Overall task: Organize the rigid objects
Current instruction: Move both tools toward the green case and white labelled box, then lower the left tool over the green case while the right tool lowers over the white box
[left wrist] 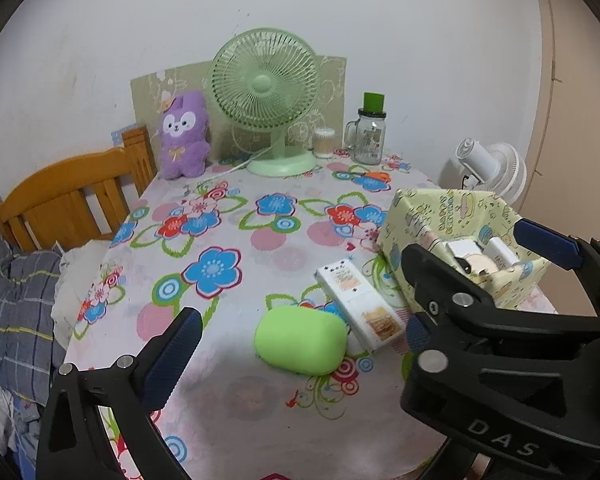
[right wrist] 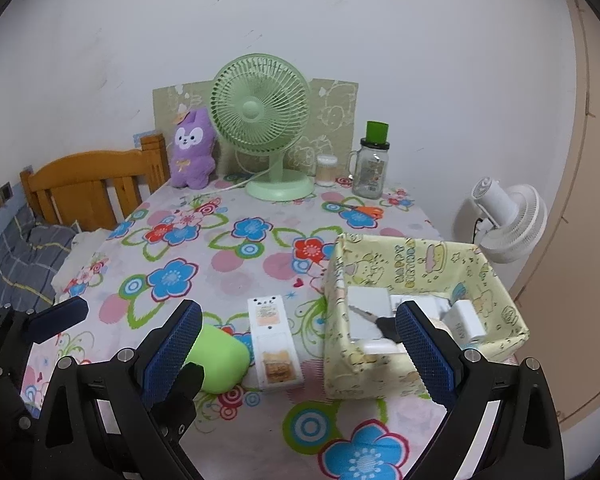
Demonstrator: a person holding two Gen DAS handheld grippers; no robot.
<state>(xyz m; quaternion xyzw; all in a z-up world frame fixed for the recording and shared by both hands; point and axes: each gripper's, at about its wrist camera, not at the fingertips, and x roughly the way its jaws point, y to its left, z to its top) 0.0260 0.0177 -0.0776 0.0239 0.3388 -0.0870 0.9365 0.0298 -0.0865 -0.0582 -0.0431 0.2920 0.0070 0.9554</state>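
Holding both tools above the bench (left wrist: pixel 228 344), I had the left hand-held gripper (left wrist: pixel 300 332) spread wide and empty around the green case (left wrist: pixel 300 339), and the right hand-held gripper (right wrist: pixel 298 334) equally wide, holding nothing. The white remote (left wrist: pixel 358 304) lay touching the case, so a careless close might have dragged it along. The paper box (right wrist: pixel 420 260) just beside them already held white chargers and a key. Fan (left wrist: pixel 265 84), jar (left wrist: pixel 368 136) and plush toy (left wrist: pixel 184 136) stood well apart.
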